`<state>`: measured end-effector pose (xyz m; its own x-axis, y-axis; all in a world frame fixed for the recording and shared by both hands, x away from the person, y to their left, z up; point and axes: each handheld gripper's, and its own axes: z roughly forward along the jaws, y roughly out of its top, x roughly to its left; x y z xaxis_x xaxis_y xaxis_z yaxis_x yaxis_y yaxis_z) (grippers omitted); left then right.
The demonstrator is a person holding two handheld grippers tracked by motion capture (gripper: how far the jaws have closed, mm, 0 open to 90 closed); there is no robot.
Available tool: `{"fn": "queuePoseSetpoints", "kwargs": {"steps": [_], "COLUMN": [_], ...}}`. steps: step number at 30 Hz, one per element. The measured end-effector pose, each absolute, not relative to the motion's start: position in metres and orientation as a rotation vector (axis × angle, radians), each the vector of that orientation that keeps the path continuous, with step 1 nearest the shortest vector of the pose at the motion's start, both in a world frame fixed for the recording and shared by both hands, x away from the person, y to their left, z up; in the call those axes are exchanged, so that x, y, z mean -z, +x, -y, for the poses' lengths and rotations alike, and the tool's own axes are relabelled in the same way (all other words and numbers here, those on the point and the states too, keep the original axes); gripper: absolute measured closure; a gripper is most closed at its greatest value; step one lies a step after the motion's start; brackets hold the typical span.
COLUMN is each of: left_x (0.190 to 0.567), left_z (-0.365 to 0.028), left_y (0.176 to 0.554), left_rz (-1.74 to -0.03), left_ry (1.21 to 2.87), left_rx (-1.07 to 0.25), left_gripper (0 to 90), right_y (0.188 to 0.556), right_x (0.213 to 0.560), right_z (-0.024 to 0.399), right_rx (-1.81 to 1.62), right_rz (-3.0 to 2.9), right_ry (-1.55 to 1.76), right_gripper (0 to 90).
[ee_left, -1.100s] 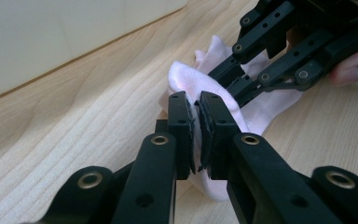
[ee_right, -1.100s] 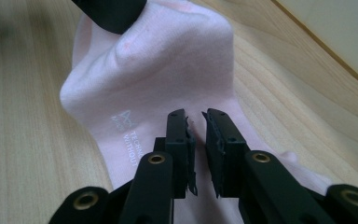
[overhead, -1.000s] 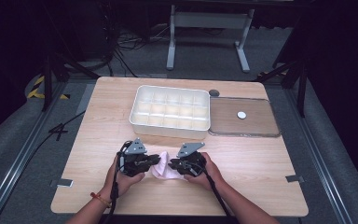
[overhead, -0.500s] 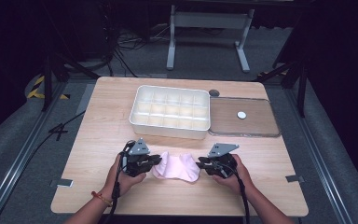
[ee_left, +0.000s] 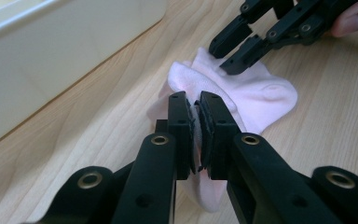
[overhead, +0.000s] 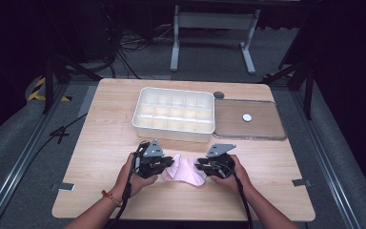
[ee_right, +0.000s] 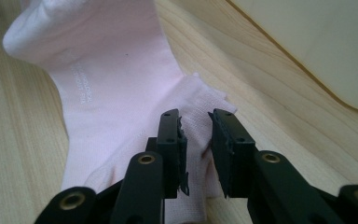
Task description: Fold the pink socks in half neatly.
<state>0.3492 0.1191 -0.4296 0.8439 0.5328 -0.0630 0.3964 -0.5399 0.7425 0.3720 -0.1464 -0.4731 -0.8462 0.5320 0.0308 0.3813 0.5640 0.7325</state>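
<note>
A pale pink sock (overhead: 186,171) lies flat on the wooden table (overhead: 105,148) between my two grippers. My left gripper (overhead: 167,164) is shut on the sock's left end; in the left gripper view its jaws (ee_left: 196,116) pinch a fold of the sock (ee_left: 256,93). My right gripper (overhead: 200,167) hovers at the sock's right end, and the left gripper view catches it too (ee_left: 223,58). In the right gripper view its jaws (ee_right: 196,126) stand apart over the edge of the sock (ee_right: 107,70). They have just been opening, and the pads do not press the fabric.
A white compartment tray (overhead: 174,131) stands just behind the sock, seen close in the gripper views (ee_left: 51,56) (ee_right: 317,42). To its right lies a flat brown lid (overhead: 262,126) with a white knob. A small dark disc (overhead: 218,95) sits near the tray's back corner.
The right gripper swung out to the right, spreading the bunched sock flat, then came back a little leftward with its jaws parted. The left gripper stayed clamped on the sock.
</note>
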Motion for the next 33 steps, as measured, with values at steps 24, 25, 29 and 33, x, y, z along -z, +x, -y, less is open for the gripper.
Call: {"fn": "queuePoseSetpoints", "kwargs": {"steps": [24,25,29,33], "left_x": [0.431,0.431,0.430,0.431], "left_z": [-0.082,-0.082,-0.083,-0.082], "left_y": [0.357,0.357,0.358,0.359], "left_rz": [-0.609,-0.609,-0.613,-0.613], "left_ry": [2.282,2.282,2.284,2.299], "left_rx": [-0.230,-0.230,-0.225,-0.225], "left_gripper": [83.6,83.6,83.6,83.6], "right_y": [0.379,0.379,0.379,0.381], "right_x": [0.476,0.476,0.467,0.468], "right_z": [0.154,0.153,0.159,0.163], "right_rx": [-1.208,-1.208,-1.228,-1.192], "right_rz": [-2.586,-2.584,-2.540,-2.543], "right_ry": [0.839,0.834,0.845,0.881], "right_gripper": [76.0,74.8,70.8,74.1]}}
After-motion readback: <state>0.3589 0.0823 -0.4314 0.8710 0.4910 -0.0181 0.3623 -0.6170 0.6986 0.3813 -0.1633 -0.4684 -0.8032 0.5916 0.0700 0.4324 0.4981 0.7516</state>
